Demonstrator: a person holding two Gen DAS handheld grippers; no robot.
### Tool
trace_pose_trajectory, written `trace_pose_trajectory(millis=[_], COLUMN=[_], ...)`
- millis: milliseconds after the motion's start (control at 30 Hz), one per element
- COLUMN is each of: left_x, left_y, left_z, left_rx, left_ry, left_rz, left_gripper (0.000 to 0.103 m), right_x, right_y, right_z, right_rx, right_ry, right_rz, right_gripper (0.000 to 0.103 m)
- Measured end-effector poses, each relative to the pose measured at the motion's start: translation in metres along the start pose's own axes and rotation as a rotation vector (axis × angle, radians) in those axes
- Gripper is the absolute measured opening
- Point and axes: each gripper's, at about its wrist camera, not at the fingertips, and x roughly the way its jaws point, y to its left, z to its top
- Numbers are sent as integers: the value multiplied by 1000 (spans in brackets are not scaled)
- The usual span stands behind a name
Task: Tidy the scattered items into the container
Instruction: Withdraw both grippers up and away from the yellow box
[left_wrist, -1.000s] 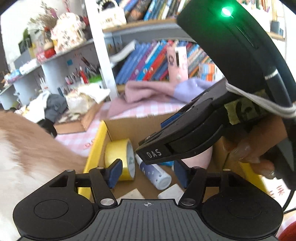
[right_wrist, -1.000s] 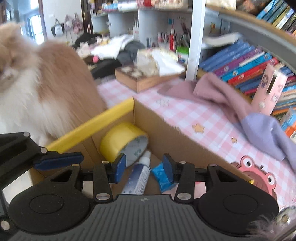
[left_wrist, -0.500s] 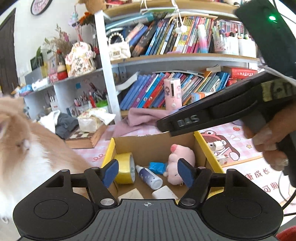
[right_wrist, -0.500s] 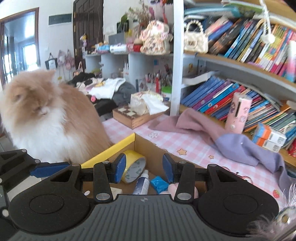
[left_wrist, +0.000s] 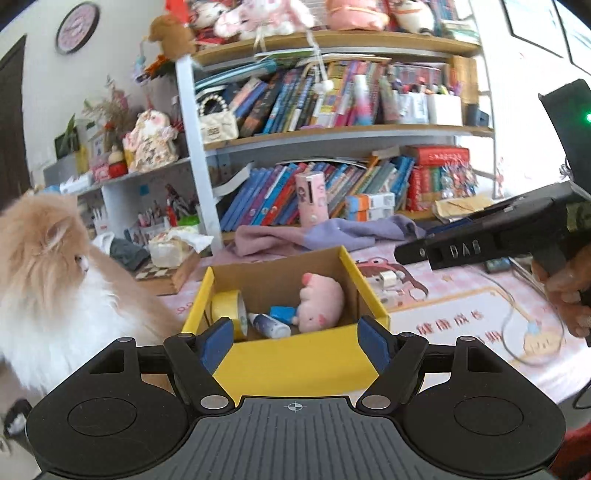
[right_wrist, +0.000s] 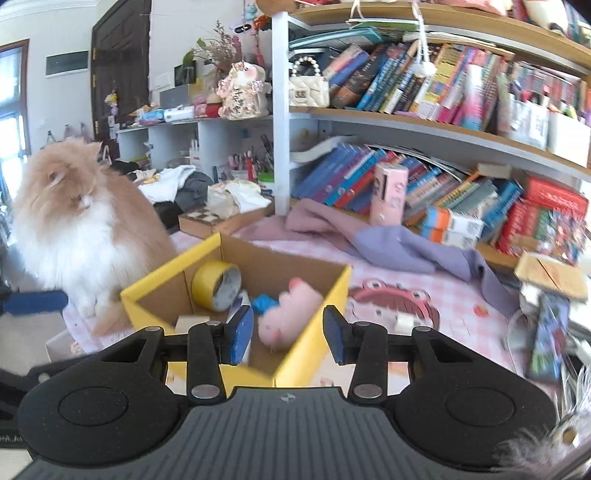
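A yellow-edged cardboard box (left_wrist: 295, 354) (right_wrist: 159, 284) sits on the pink checked table. Inside it lie a yellow tape roll (left_wrist: 231, 306) (right_wrist: 216, 284), a white bottle (left_wrist: 269, 325), a small blue item (left_wrist: 282, 314) and a pink plush pig (left_wrist: 321, 299) (right_wrist: 288, 310). My left gripper (left_wrist: 295, 343) hangs back from the box's near wall, its jaws opening with nothing between them. My right gripper (right_wrist: 288, 334) hovers at the box's near corner, jaws closing slightly and empty. Its black body (left_wrist: 443, 251) shows at the right of the left wrist view, held by a hand (left_wrist: 565, 291).
A fluffy orange-and-white cat (left_wrist: 44, 280) (right_wrist: 81, 229) sits just left of the box. Behind the box lie a purple cloth (left_wrist: 332, 232) and a wooden checkered case (left_wrist: 166, 273), under full bookshelves. A cable (left_wrist: 517, 332) and loose clutter (right_wrist: 546, 332) lie to the right.
Both grippers have drawn back and risen from above the box, so the whole box now shows. The left jaws have spread wider. The cat stays beside the box.
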Motion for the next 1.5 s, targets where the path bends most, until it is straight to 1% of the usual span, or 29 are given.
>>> trace_pose_trajectory(millis=[100, 300, 467, 633, 733, 767, 800, 967, 1033, 1067, 1100, 1233, 1333, 1500], left_x=[-9, -17, -26, -30, -31, -30, -30, -28, -28, -28, -28, -25, -23, -15], left_y=[-7, -17, -25, -32, -38, -40, -43, -55, -59, -60, -61, -63, -67, -79], left_z=[-4, -18, -28, -35, -38, -38, -39, -41, -41, -41, -41, -41, -40, -40], left_rx=[7, -15, -57, -49, -29, -14, 3, 67, 83, 88, 92, 87, 93, 122], left_ry=[4, 33, 44, 45, 53, 60, 69, 96, 97, 94, 92, 98, 100, 115], left_rz=[8, 15, 3, -19, -30, -34, -38, -60, -66, -68, -70, -86, -107, -157], left_gripper=[82, 82, 82, 82, 82, 82, 82, 83, 88, 88, 89, 89, 89, 89], right_x=[-15, -40, -55, -68, -74, -75, -75, -71, -70, -70, -70, -71, -74, -76], right_y=[9, 23, 28, 32, 32, 32, 31, 22, 19, 18, 18, 16, 11, 0], right_z=[-20, -50, -67, -77, -84, -87, -89, -92, -92, -92, -92, -93, -95, -101], right_rx=[5, -7, -6, -53, -73, -73, -67, -8, 4, 6, 6, 2, 17, 51], right_ry=[-1, -7, 14, 10, 16, 23, 34, 69, 72, 73, 72, 75, 81, 115], right_rz=[-36, -86, -111, -134, -151, -153, -153, -150, -145, -142, -140, -134, -149, -178], right_gripper=[40, 40, 40, 41, 43, 46, 49, 52, 55, 58, 59, 61, 62, 63])
